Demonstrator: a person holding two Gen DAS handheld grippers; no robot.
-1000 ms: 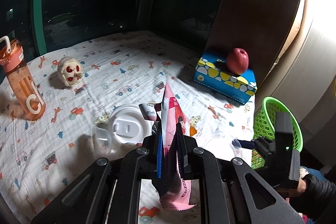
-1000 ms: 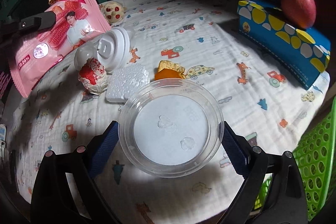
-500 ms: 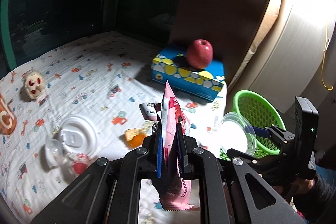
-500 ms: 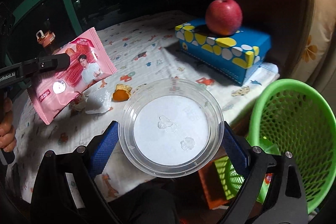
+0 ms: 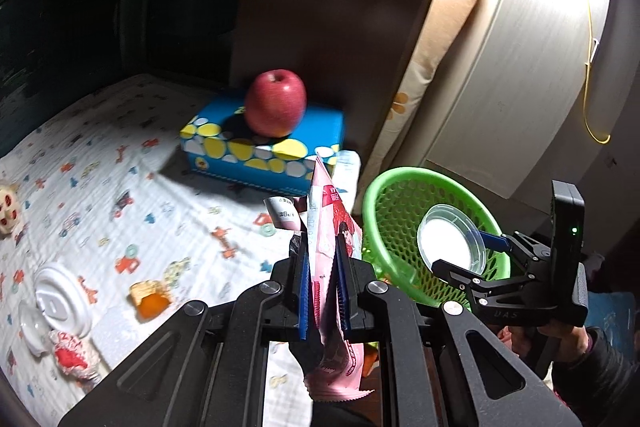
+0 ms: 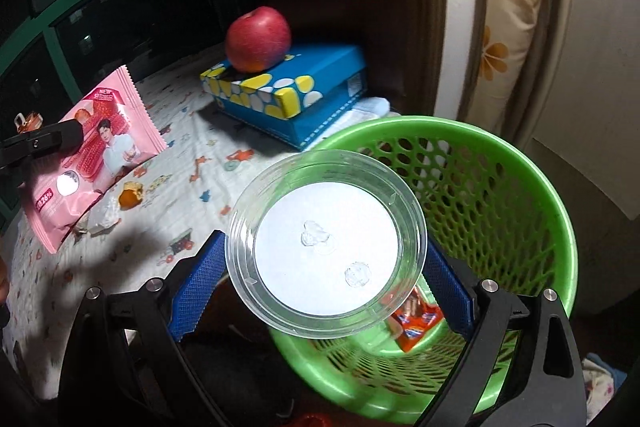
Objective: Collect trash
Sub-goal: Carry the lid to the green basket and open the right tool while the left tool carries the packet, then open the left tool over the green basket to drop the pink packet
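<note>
Crinkled pink wrapper (image 5: 325,259) and round clear lid (image 6: 325,243) above mesh basket (image 6: 500,187).

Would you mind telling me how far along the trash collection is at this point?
Done: one orange wrapper already lies in the green basket. In hand: the right gripper holds a clear plastic lid over the basket, and the left gripper is shut on a pink snack wrapper. Left: a white cup lid, an orange scrap and a red-and-white wrapper remain on the bed.
</note>
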